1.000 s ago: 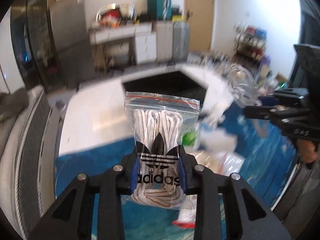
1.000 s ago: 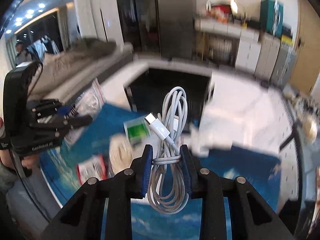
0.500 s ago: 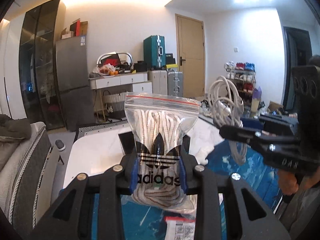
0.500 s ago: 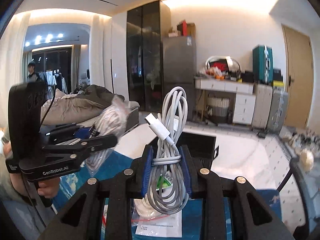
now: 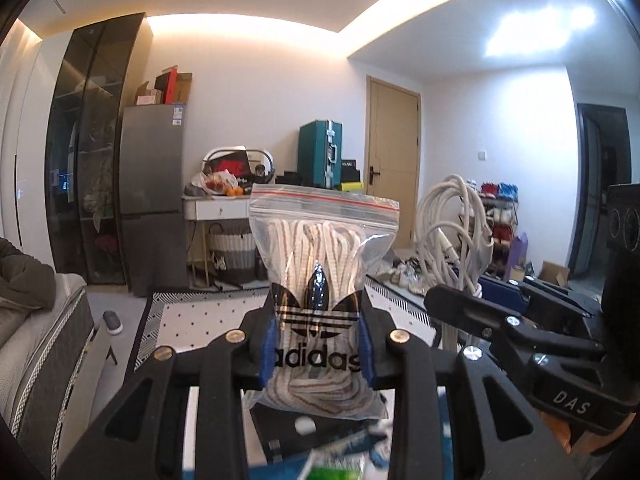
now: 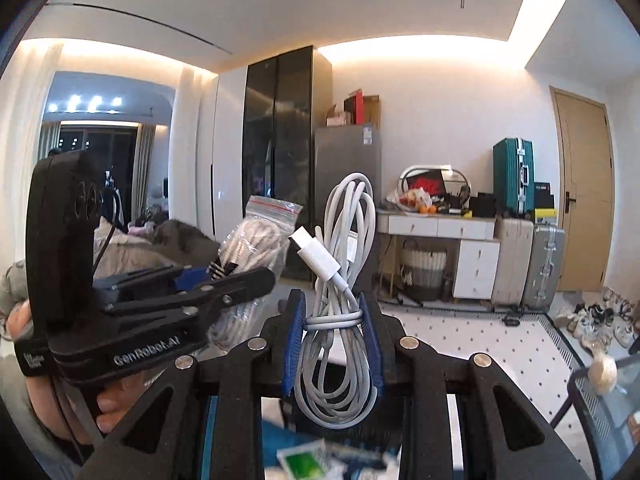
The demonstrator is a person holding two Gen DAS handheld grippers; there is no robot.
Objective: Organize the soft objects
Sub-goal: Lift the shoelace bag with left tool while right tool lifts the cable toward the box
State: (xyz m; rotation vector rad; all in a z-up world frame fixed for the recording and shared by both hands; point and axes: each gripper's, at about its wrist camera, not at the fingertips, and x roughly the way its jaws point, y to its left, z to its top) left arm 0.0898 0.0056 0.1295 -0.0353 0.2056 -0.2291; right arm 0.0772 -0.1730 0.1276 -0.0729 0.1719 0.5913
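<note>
A lit living room is seen past both tools: a grey refrigerator [image 5: 150, 196] and a dark glass cabinet [image 5: 92, 152] at the far left, a teal suitcase [image 5: 320, 154] on the far side, a wooden door [image 5: 392, 168] to its right. Only a blurred strip of the tabletop [image 5: 340, 468] is caught at the near bottom edge, with a green-and-white packet [image 6: 304, 462] lying on it.

A clear zip bag of shoelaces [image 5: 320, 280], red-striped at its seal and printed with a black adidas logo, is held upright and pinched at its lower half by the left tongs [image 5: 318, 344]. A coiled white charging cable [image 6: 340, 304], bound at its waist by its own wrap with the plug pointing left, is clamped upright by the right tongs [image 6: 334, 344]. Both items are held in the air, side by side.

Compared with half a second ago, both tools have been raised further and the two items brought nearer together; less tabletop is shown.
</note>
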